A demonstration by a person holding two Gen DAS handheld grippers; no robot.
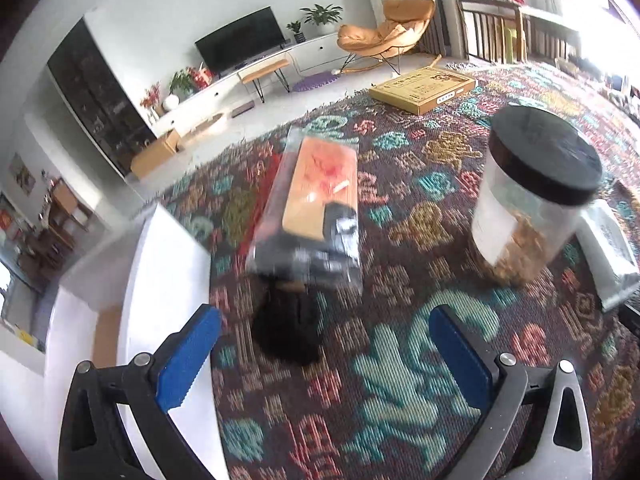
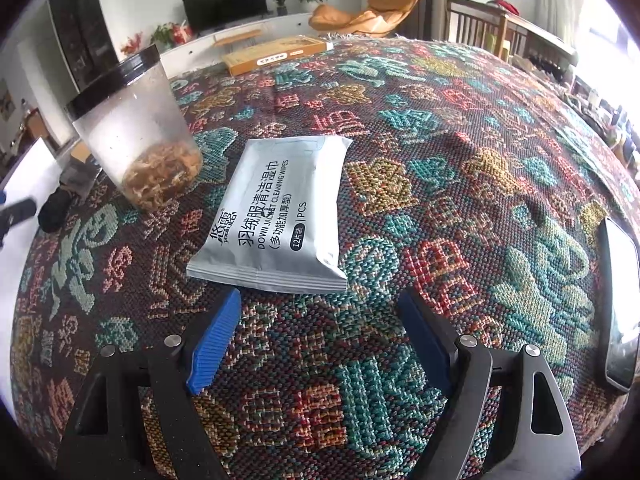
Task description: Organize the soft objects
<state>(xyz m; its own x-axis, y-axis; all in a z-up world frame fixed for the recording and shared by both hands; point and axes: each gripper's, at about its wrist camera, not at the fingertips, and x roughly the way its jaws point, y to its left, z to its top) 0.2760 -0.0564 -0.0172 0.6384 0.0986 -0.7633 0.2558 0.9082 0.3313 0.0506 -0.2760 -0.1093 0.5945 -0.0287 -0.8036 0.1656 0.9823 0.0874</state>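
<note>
Blue-padded jaws of the left gripper (image 1: 324, 356) are spread wide and hold nothing above a black soft bundle (image 1: 286, 330) on the woven cloth (image 1: 400, 400). The right gripper (image 2: 318, 344) is likewise parted and empty, just short of the wipes pack (image 2: 276, 208).

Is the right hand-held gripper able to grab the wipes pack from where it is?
Probably yes. The right hand-held gripper is open, and the wipes pack lies flat on the patterned cloth just ahead of its fingertips, with nothing between. The jar stands off to the side.
</note>
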